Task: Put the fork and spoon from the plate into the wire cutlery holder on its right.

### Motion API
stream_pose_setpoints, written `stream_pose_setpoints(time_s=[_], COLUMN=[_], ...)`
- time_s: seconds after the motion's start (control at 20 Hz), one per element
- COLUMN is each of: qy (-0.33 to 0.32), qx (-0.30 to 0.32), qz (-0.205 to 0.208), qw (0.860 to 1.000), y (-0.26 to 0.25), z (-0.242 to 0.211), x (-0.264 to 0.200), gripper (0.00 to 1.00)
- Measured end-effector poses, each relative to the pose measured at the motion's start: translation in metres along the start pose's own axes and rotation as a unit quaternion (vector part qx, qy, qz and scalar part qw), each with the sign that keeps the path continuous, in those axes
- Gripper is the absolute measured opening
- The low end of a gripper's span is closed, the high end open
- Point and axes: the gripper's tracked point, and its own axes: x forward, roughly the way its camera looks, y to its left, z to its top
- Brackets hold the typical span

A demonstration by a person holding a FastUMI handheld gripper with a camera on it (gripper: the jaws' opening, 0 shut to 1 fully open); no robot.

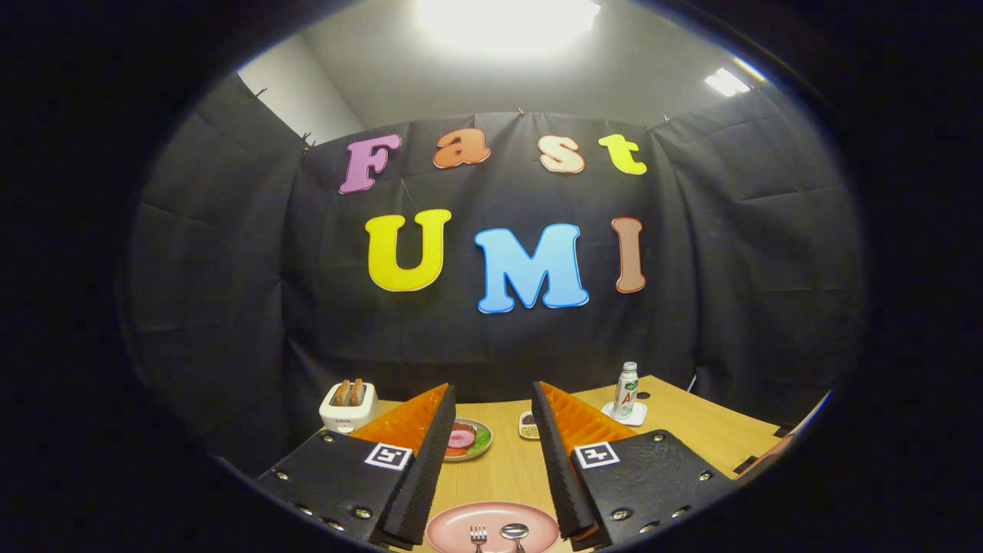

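While spread wide and empty, hand-held gripper (491, 461) above pink plate (445, 530) with fork (478, 536) and spoon (514, 531).

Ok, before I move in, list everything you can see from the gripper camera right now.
plate: 1, pink, between the jaws, nearest
fork: 1, silver, on the pink plate
spoon: 1, silver, on the pink plate, beside the fork
food plate: 1, red and green food, farther ahead
toaster: 1, white, far left, bread in it
small dish: 1, white, mid table
bottle: 1, white, green cap, far right
table: 1, wood
gripper: 1, jaws open, nothing held
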Motion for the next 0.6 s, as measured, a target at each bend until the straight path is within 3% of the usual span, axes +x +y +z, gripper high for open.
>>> stream_pose_setpoints(time_s=[0.15, 0.6], qy=[0.046, 0.206], qx=[0.008, -0.001], qz=[0.011, -0.031], qw=[0.999, 0.978], y=[0.009, -0.012], z=[-0.021, -0.113], x=[0.005, 0.002], gripper=[0.62, 0.63])
